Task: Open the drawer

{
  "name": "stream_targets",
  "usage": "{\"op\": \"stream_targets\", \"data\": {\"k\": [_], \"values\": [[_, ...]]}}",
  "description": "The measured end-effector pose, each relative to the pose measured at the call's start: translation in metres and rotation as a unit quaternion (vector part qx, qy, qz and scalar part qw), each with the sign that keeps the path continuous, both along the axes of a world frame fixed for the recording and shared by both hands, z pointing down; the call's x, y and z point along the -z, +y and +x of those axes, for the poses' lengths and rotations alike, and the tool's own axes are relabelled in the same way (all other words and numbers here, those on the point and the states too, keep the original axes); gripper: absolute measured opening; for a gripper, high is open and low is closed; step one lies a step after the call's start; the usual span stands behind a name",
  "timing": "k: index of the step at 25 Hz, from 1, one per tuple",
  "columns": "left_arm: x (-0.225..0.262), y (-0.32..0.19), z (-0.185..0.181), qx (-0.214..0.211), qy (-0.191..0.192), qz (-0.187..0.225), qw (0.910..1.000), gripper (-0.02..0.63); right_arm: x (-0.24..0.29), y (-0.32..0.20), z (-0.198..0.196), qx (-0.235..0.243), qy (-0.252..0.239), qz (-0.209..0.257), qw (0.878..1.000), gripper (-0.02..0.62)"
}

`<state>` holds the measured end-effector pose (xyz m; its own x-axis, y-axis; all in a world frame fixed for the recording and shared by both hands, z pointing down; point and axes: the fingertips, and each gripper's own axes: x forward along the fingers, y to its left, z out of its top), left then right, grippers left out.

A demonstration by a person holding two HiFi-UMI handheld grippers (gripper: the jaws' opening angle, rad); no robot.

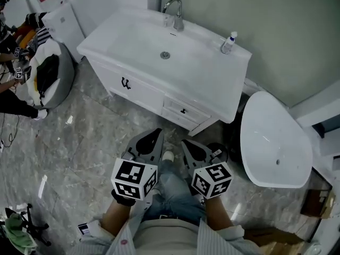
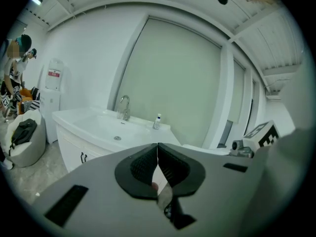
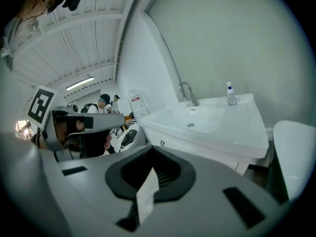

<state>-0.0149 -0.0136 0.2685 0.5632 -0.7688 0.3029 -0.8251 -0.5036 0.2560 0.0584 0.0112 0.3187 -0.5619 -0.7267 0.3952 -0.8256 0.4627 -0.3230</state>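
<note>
A white vanity cabinet (image 1: 133,92) stands ahead on the grey marble floor, with a sink in its top. Its small drawer (image 1: 186,109), shut, sits at the front right and has a dark handle; a second drawer front lies just below it. My left gripper (image 1: 157,133) and right gripper (image 1: 185,143) hover side by side above the floor, short of the cabinet, and point toward the drawers. Both are shut and hold nothing. In the left gripper view the left gripper (image 2: 157,147) shows its pads pressed together. In the right gripper view the right gripper (image 3: 151,152) also looks shut.
A faucet (image 1: 175,12) and a soap bottle (image 1: 229,42) stand on the vanity top. Dark handles (image 1: 126,83) mark the cabinet doors. A white oval basin (image 1: 273,142) stands to the right. At the left are a white beanbag (image 1: 48,73) and people.
</note>
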Motion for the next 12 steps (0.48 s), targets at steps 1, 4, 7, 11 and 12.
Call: {"op": "stream_targets", "data": {"k": [1, 4, 7, 11, 12], "values": [[0.002, -0.012, 0.004, -0.003, 0.001, 0.0, 1.0, 0.017, 0.002, -0.011, 0.003, -0.002, -0.001, 0.0, 1.0, 0.006], [0.006, -0.044, 0.017, -0.012, 0.002, 0.001, 0.9999, 0.017, 0.005, -0.043, 0.016, -0.013, -0.002, -0.002, 1.0, 0.006], [0.011, -0.074, 0.031, -0.019, 0.003, 0.002, 0.9998, 0.017, 0.008, -0.071, 0.032, -0.022, -0.004, -0.003, 1.0, 0.006], [0.013, -0.104, 0.046, -0.025, 0.004, 0.004, 0.9997, 0.017, 0.01, -0.1, 0.047, -0.031, -0.005, -0.004, 0.999, 0.006], [0.013, -0.109, 0.048, -0.027, 0.004, 0.003, 0.9996, 0.017, 0.011, -0.105, 0.049, -0.032, -0.005, -0.005, 0.999, 0.006]]}}
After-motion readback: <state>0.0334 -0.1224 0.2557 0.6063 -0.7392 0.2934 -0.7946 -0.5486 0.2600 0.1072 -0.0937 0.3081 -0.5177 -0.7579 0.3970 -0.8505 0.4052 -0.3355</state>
